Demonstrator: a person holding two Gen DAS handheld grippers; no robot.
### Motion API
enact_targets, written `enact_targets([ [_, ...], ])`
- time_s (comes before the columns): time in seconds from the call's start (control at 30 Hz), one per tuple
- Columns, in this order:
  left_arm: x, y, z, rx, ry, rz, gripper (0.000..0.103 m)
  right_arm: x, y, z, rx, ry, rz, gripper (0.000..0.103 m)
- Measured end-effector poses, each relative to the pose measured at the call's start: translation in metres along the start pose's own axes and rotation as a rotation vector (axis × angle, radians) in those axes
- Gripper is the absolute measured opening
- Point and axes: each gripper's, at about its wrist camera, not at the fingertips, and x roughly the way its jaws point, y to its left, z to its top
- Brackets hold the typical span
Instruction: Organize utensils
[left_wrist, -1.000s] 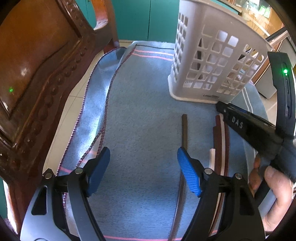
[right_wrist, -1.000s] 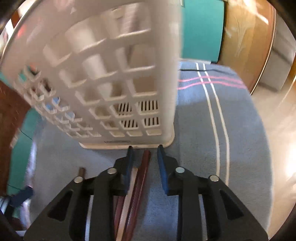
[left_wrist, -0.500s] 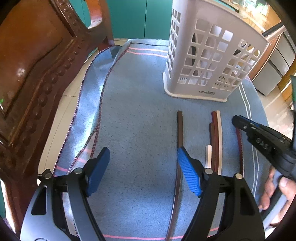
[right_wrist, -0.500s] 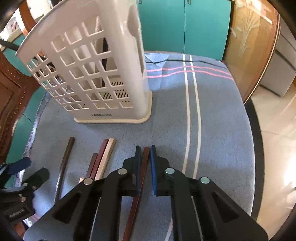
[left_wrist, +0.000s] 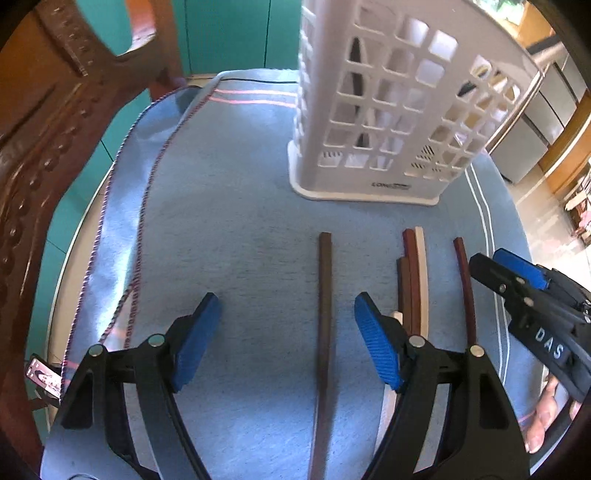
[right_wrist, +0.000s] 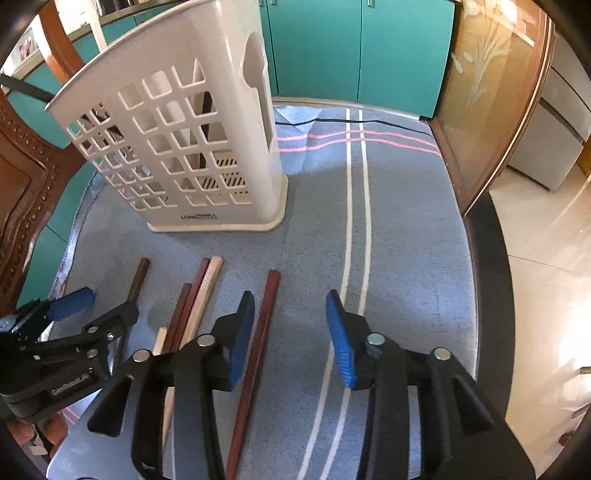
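Several chopsticks lie on the blue cloth in front of a white slotted utensil basket (left_wrist: 391, 110) (right_wrist: 192, 155). A dark brown chopstick (left_wrist: 325, 314) (right_wrist: 138, 278) lies between my left gripper's fingers. A bundle of brown and cream chopsticks (left_wrist: 413, 280) (right_wrist: 195, 299) lies right of it. A reddish chopstick (left_wrist: 465, 288) (right_wrist: 258, 350) lies between my right gripper's open fingers, close to the left one. My left gripper (left_wrist: 288, 332) is open and empty. My right gripper (right_wrist: 291, 332) (left_wrist: 502, 266) is open and empty. Dark utensils stand inside the basket.
The blue striped cloth (right_wrist: 399, 258) covers a round table. A carved wooden chair (left_wrist: 44, 147) stands at the left edge. Teal cabinets (right_wrist: 362, 48) are behind the table. The table's right edge (right_wrist: 491, 280) drops to a tiled floor.
My right gripper has pulled back from the basket and opened, and the reddish chopstick now lies free on the cloth. My left gripper stayed open over the dark brown chopstick.
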Motion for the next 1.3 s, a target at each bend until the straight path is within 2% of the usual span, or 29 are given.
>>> enact_targets([
  [0.27, 0.007, -0.01, 0.003, 0.029, -0.012, 0.066, 0.076, 0.007, 0.011, -0.015, -0.03, 0.016, -0.016, 0.042],
  [0.77, 0.008, -0.011, 0.003, 0.035, -0.02, 0.07, 0.08, 0.0, 0.026, -0.024, -0.052, 0.026, 0.003, 0.045],
  [1.23, 0.007, -0.008, 0.002, 0.04, -0.025, 0.073, 0.08, 0.003, 0.05, -0.044, -0.104, 0.026, -0.05, 0.047],
  [1.3, 0.005, -0.01, 0.001, 0.048, -0.028, 0.064, 0.074, 0.003, 0.051, -0.045, -0.104, 0.023, -0.05, 0.047],
])
